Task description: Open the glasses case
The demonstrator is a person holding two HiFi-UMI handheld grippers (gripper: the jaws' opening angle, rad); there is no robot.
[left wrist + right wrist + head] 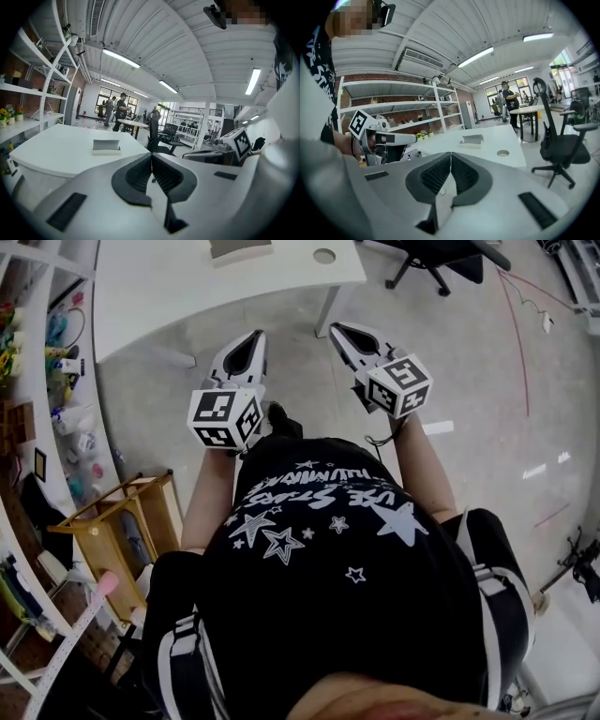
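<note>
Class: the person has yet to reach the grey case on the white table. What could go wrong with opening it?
1. The left gripper and right gripper are both shut and empty; arriving like that, they would probably nudge the grey case instead of gripping it.
2. The case lies loose on the smooth white table, so prying it open without steadying its base may slide it.
</note>
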